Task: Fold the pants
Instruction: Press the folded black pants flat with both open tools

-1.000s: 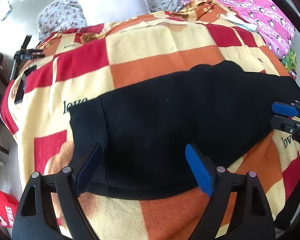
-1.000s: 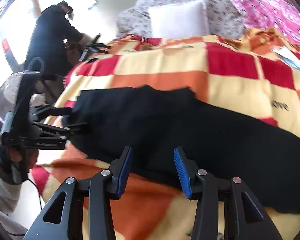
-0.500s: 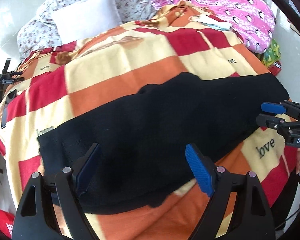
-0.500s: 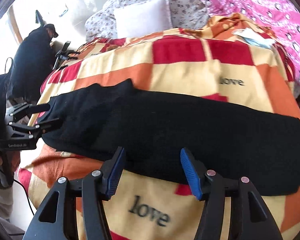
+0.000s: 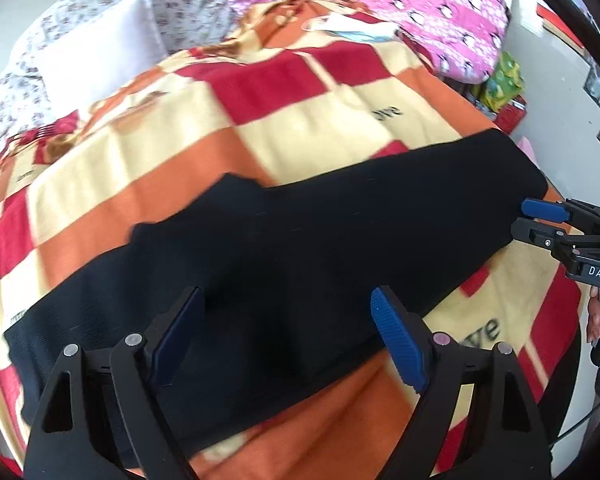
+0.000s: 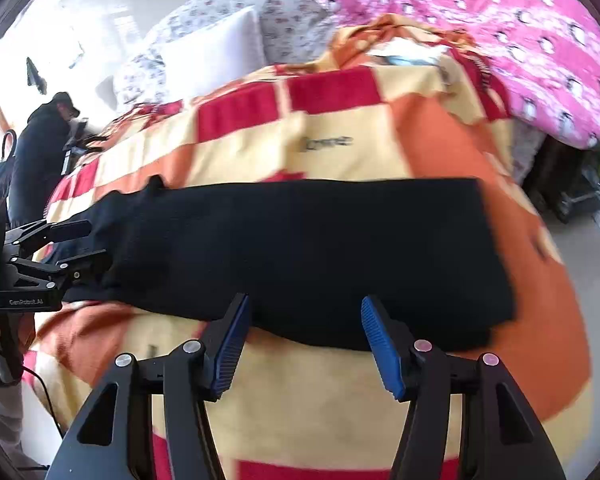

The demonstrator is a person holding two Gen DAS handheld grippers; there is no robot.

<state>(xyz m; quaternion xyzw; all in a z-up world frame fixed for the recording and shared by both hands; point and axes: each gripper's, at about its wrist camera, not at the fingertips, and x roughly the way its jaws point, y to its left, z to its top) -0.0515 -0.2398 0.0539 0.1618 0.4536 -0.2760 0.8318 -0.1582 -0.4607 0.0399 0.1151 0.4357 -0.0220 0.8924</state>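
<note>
One pair of black pants (image 5: 300,248) lies flat on one checked blanket (image 5: 308,128) spread over the bed. Two grippers work here. Left gripper (image 5: 288,336) hangs over the pants with its jaws spread wide and nothing between them; black cloth fills the gap ahead of its two fingers. Right gripper (image 6: 304,340) also has its jaws spread and empty, its fingertips just at the near edge of the pants, over yellow blanket.

From the right gripper the pants run as one long band straight across, left to right, with the square-cut end ahead and to its right and the other end by the left gripper at far left. From the left gripper the long axis slants from near left up to far right, ending beside the right gripper.

Beyond the blanket sit one white pillow (image 6: 216,60) and one pink quilt (image 6: 512,40).
</note>
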